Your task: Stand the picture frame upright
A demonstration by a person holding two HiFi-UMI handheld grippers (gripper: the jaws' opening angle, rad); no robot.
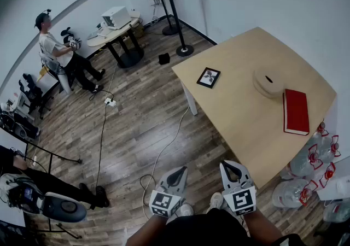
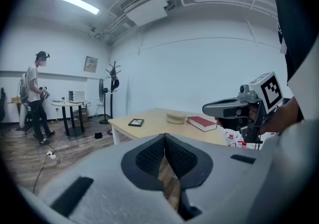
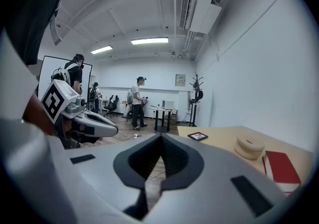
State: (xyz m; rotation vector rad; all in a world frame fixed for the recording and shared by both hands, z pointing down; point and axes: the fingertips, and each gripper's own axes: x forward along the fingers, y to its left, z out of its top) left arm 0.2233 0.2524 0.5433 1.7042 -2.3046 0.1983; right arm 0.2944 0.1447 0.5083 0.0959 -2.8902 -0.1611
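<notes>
room: white-walled workspace; another person point(image 1: 54, 48) with their own rig stands far ahead-left of both grippers, next to a small table point(image 1: 117, 30); fan stands point(image 1: 176, 18) far ahead
floor point(image 1: 136, 108): wood planks, directly under and ahead of both tools; a cable point(image 1: 103, 130) runs ahead-left of the left one
table point(image 1: 246, 119): light wood top, bare and flat; begins ahead-right of the right gripper, near edge close to its right
bottles point(image 1: 309, 165): water jugs on the floor, right of the right gripper, past the table
book point(image 1: 296, 111): red, flat on the table, ahead-right of the right gripper
disc point(image 1: 268, 82): round and beige, just beyond the book
left gripper point(image 1: 180, 171): tips pressed together, nothing between them, held over the floor
right gripper point(image 1: 229, 167): jaws fully closed, empty, level with the left one
frame point(image 1: 208, 77): small, dark, lying flat and face up near the table's left edge, well ahead of both tools
step (judged): approach, nothing touched yet, task not started
how to do it: step closer first, since the frame looks out of reach. Open one tool and pinch the frame's top edge, then tilt it up. Use the other tool to stop it sliding on the smooth top. Whether it has a back stand can't be seen, so check before letting go
risk: frame skids toward the nearby table edge, or tips back flat
</notes>
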